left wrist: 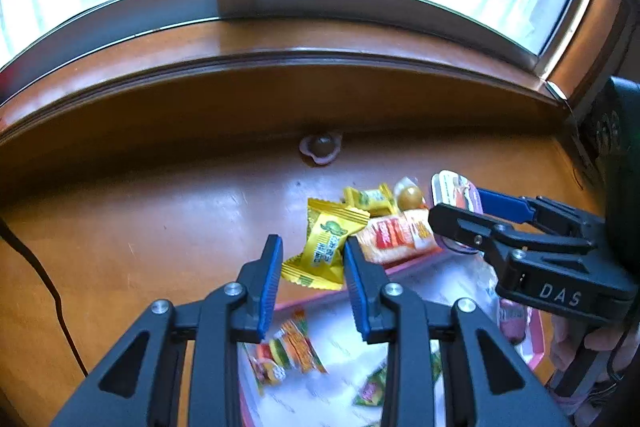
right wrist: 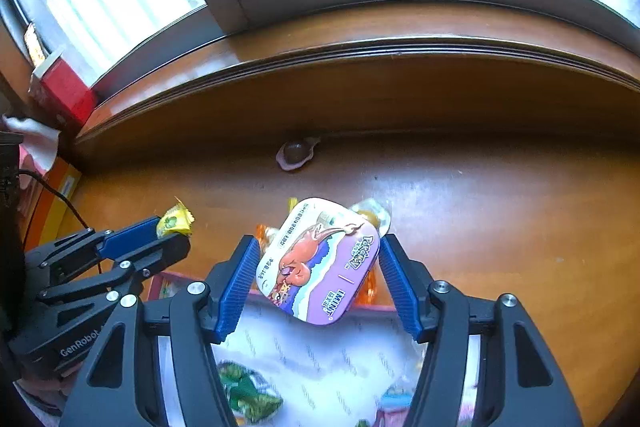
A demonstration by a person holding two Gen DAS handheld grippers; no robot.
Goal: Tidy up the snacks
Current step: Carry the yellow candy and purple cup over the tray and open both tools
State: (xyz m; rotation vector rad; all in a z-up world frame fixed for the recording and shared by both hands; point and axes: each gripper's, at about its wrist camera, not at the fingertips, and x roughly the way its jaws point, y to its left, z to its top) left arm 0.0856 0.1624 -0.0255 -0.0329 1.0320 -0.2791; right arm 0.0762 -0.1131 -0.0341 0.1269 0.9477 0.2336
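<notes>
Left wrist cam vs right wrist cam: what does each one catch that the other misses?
Left wrist only: the orange-red packet on the table.
Right wrist only: the red box on the sill.
Both: left gripper clamping the yellow candy, right gripper clamping the purple mint tin, the pink tray, and the brown jelly cup.

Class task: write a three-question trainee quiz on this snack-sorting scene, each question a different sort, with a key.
1. True or false: the left gripper is shut on the yellow candy.
2. What does the right gripper hold? A) mint tin B) banana C) spoon
3. Fill in: the pink tray lies on a wooden ____.

Key: 1 true; 2 A, the mint tin; 3 table.
</notes>
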